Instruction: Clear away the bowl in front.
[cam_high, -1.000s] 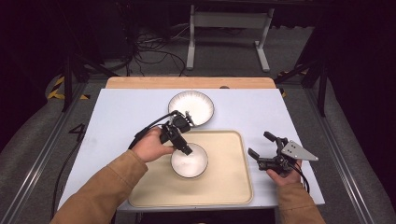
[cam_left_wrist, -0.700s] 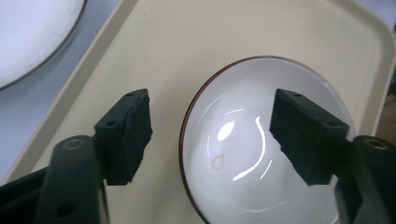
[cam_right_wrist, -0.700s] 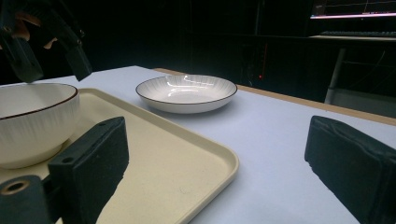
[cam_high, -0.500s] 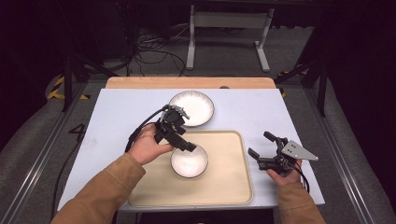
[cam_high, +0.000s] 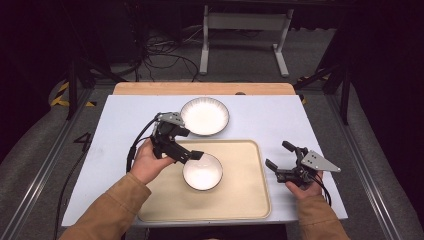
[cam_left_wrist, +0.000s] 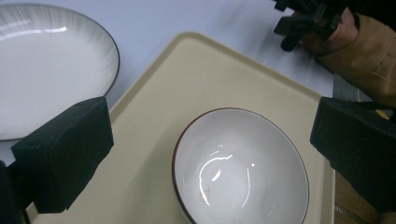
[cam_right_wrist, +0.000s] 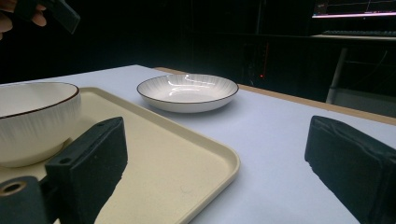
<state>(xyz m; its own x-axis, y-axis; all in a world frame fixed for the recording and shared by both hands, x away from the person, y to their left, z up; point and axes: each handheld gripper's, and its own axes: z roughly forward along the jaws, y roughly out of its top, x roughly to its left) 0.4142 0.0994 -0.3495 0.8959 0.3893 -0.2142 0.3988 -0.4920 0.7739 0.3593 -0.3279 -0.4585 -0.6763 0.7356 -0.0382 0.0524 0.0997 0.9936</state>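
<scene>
Jaws on both grippers spread wide, nothing between them. Table (cam_high: 125, 120): pale blue-white top with a wooden far edge, dark room behind with cables on the floor. Beige tray (cam_high: 250, 200), rounded corners, lower centre. Ribbed white plate (cam_high: 204, 116) sits above it, off the tray. Glossy white bowl (cam_high: 202, 171) on tray; left gripper view shows its dark rim. Left gripper (cam_high: 192, 144) hovers just upper-left of bowl. Right gripper (cam_high: 279, 155) at tray's right edge.

bowl (cam_high: 202, 171) mid-tray (cam_high: 250, 200), plate (cam_high: 204, 116) behind, bare table (cam_high: 280, 120) right
</scene>
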